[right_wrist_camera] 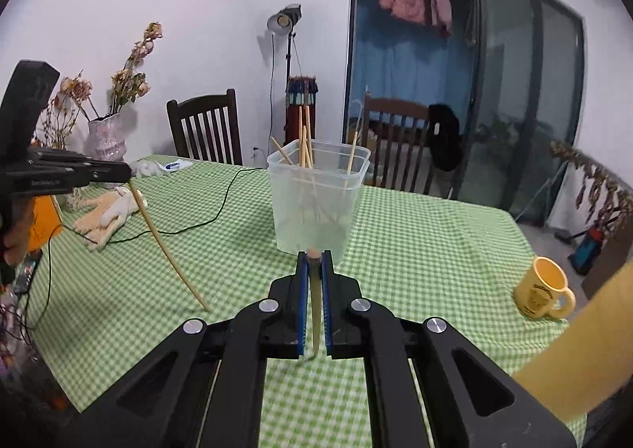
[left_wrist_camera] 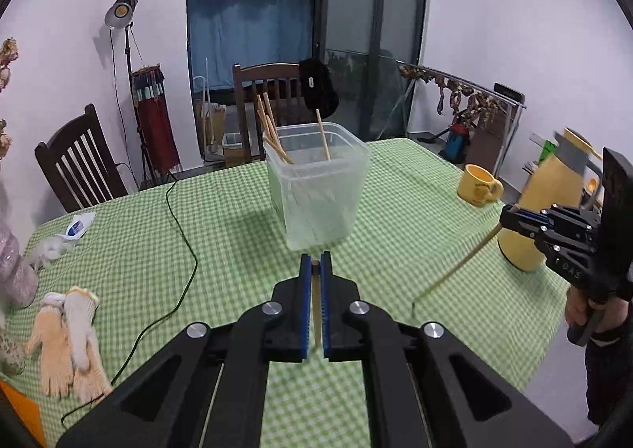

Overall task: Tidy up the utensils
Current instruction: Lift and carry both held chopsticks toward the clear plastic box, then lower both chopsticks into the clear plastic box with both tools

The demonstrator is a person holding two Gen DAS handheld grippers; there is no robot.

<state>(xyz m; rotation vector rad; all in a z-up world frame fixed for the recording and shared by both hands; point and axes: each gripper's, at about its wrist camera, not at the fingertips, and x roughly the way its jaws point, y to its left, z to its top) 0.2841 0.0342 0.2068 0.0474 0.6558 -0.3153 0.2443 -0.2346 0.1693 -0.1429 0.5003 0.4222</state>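
A clear plastic tub (left_wrist_camera: pixel 318 186) (right_wrist_camera: pixel 316 194) stands mid-table on the green checked cloth, with several wooden chopsticks (left_wrist_camera: pixel 273 131) (right_wrist_camera: pixel 305 141) leaning inside. My left gripper (left_wrist_camera: pixel 315 264) is shut on one chopstick (left_wrist_camera: pixel 316 309), held above the cloth just short of the tub. In the right wrist view that gripper (right_wrist_camera: pixel 128 175) comes in from the left with its chopstick (right_wrist_camera: pixel 166 246) hanging down to the cloth. My right gripper (right_wrist_camera: pixel 315 256) is shut on another chopstick (right_wrist_camera: pixel 315 313). The left wrist view shows it (left_wrist_camera: pixel 504 216) at the right, its chopstick (left_wrist_camera: pixel 459 266) slanting down-left.
A yellow mug (left_wrist_camera: pixel 478 185) (right_wrist_camera: pixel 544 287) and a tall yellow flask (left_wrist_camera: pixel 554 202) stand at the right. Work gloves (left_wrist_camera: pixel 69 333) (right_wrist_camera: pixel 107 216), a thin black cable (left_wrist_camera: pixel 186 250) and a vase of dried flowers (right_wrist_camera: pixel 107 149) lie left. Wooden chairs (left_wrist_camera: pixel 79 163) (right_wrist_camera: pixel 205 127) ring the table's far side.
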